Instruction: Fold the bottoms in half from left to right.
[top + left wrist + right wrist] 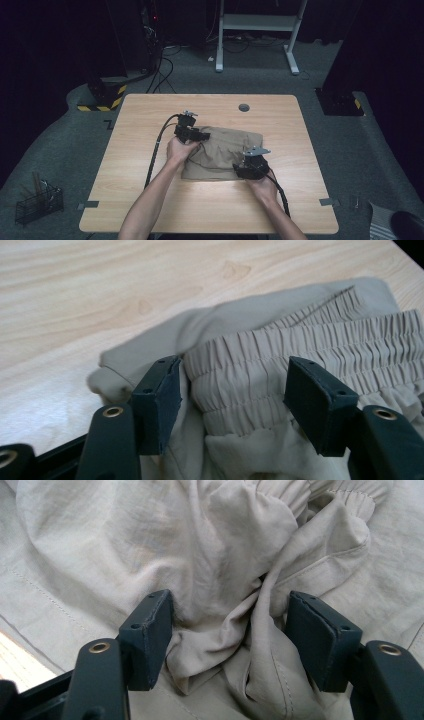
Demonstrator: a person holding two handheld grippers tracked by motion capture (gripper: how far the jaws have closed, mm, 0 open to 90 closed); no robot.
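A folded beige garment (222,152) with an elastic, gathered waistband (300,365) lies a little behind the middle of the wooden surface (150,200), bunched into a rough rectangle. In the high view its long axis runs across the surface from left to right, tilted slightly so the left end sits farther from the person than the right; the waistband end lies at the upper left, under the left gripper (190,131). In the left gripper view the jaws stand apart with the ruched waistband between them; the left pad lies against a fold of cloth, while the right pad stands clear of it, so the cloth is not clamped. The right gripper (251,165) rests at the near right edge of the garment. In the right gripper view its jaws are spread wide over a raised ridge of crumpled fabric (235,630) that runs up between them; neither pad presses on it.
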